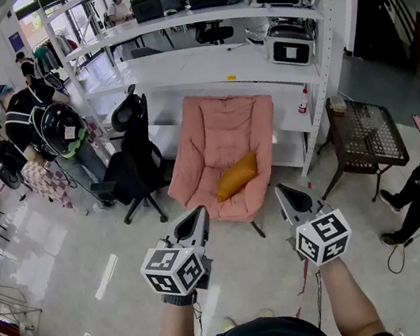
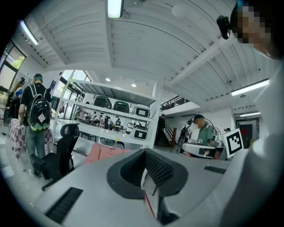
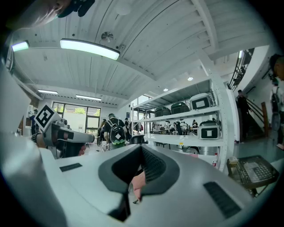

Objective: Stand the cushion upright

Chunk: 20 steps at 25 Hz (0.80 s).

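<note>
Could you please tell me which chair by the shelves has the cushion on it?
The pink lounge chair: the orange cushion lies slanted on its seat. The black office chair to its left has none.

Left gripper (image 1: 195,217) cube (image 1: 176,270): black-and-white square markers — no letters, no digits.
Right gripper (image 1: 285,192) cube (image 1: 323,237): the same kind of markers.
Yellow sticker (image 1: 232,77) on shelf (image 1: 200,68) edge: too small to read.
White tag (image 1: 69,133) on backpack (image 1: 53,122): print not legible.
Readable text: none — anywhere.
</note>
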Each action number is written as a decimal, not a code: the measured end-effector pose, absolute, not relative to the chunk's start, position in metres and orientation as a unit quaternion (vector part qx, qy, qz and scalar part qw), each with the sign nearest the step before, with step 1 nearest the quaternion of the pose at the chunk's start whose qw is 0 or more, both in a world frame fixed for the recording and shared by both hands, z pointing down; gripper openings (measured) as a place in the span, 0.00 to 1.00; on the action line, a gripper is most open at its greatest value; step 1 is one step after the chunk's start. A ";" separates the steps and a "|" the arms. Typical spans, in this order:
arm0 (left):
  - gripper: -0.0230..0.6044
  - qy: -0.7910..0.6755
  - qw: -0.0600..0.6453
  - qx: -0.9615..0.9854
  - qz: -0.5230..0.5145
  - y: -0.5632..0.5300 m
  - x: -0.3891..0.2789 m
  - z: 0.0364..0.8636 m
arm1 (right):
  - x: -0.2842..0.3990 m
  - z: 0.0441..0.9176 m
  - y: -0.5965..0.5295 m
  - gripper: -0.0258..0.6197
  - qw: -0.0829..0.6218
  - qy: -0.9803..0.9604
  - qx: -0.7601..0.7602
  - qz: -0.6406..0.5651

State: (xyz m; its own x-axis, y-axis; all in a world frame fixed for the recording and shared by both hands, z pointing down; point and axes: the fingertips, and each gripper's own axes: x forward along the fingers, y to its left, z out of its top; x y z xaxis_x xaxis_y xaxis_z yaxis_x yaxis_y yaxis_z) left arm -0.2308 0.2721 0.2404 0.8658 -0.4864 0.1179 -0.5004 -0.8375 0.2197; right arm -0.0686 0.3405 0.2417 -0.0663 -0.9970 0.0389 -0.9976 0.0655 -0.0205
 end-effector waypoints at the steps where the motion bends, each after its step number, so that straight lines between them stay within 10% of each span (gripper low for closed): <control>1: 0.05 -0.257 0.122 0.958 0.028 0.272 -0.228 0.240 | -0.066 0.242 0.341 0.04 0.008 -0.730 0.683 0.021; 20: 0.05 -0.254 0.116 0.960 0.026 0.276 -0.210 0.238 | -0.057 0.242 0.342 0.04 0.006 -0.737 0.676 0.024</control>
